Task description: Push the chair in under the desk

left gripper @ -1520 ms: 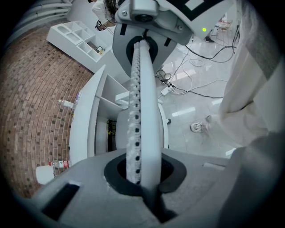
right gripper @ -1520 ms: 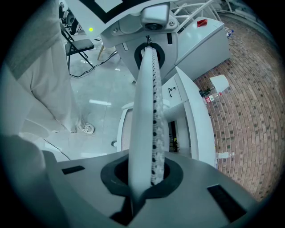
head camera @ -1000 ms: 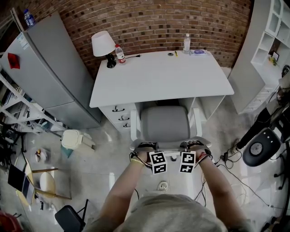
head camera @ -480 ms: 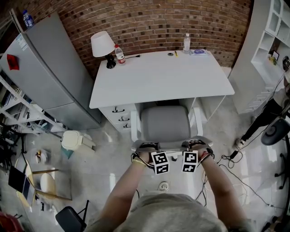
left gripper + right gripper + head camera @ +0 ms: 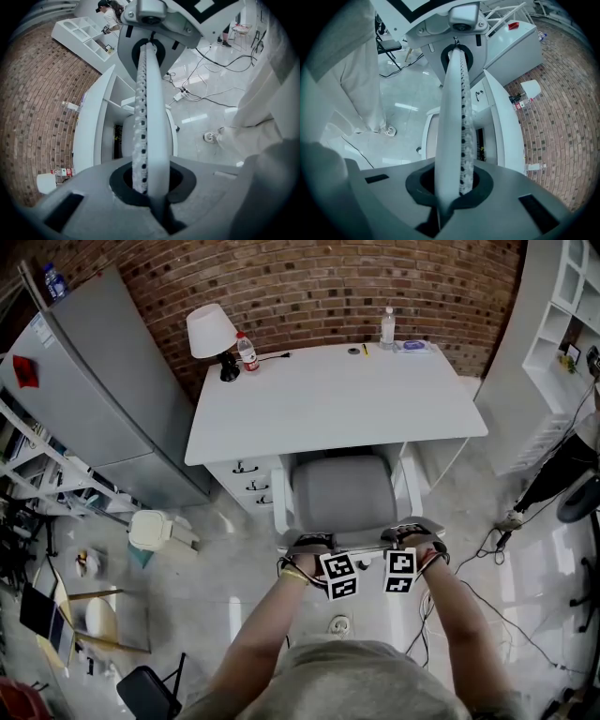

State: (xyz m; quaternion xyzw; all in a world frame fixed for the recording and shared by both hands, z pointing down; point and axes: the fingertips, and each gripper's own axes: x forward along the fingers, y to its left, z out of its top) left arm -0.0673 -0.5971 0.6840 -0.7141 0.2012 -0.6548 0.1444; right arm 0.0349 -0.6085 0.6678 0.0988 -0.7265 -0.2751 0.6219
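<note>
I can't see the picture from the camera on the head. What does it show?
Looking down from above, a person holds the left gripper and the right gripper at the back edge of a grey chair, which sits partly under a white desk. A white lamp and a bottle stand at the desk's far left corner, by a brick wall.

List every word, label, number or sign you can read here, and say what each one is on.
No text here is readable.
Red-labelled bottle on the desk: label too small to read.
Clear bottle: any print is too small.
Red patch on the grey cabinet: blurred.
Square markers: black-and-white patterns, no letters.
</note>
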